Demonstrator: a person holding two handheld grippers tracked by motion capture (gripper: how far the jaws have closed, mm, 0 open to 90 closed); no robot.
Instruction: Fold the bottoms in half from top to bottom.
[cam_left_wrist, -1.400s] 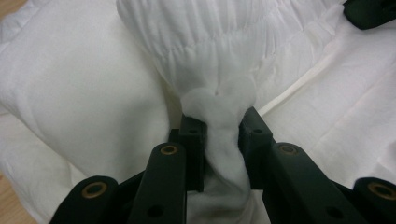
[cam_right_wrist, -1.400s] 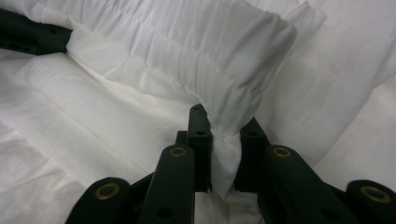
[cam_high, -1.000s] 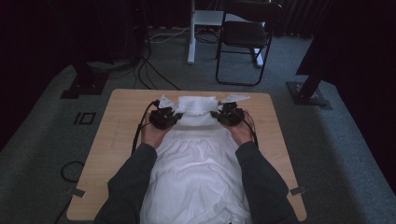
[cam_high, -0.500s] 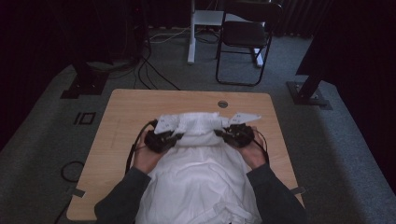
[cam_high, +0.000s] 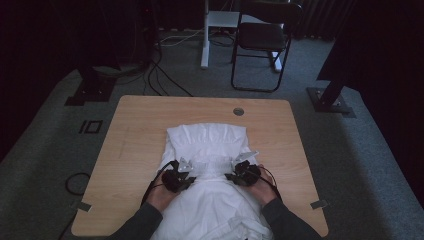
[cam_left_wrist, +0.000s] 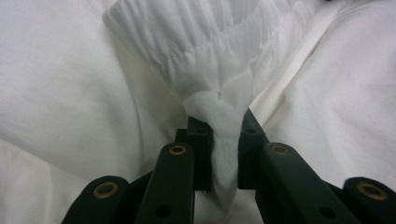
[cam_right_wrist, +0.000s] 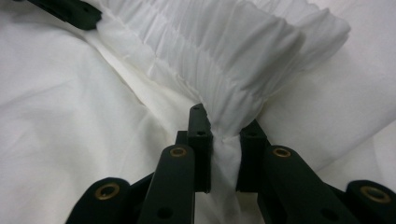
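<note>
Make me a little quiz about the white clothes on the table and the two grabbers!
1. True or false: the left gripper pinches the white garment.
2. What part does the right gripper clamp: A) ribbed gathered band, B) a button, C) a zip?
3. What round thing sits in the wooden table beyond the garment?

Key: 1 true; 2 A; 3 a small round hole.
</note>
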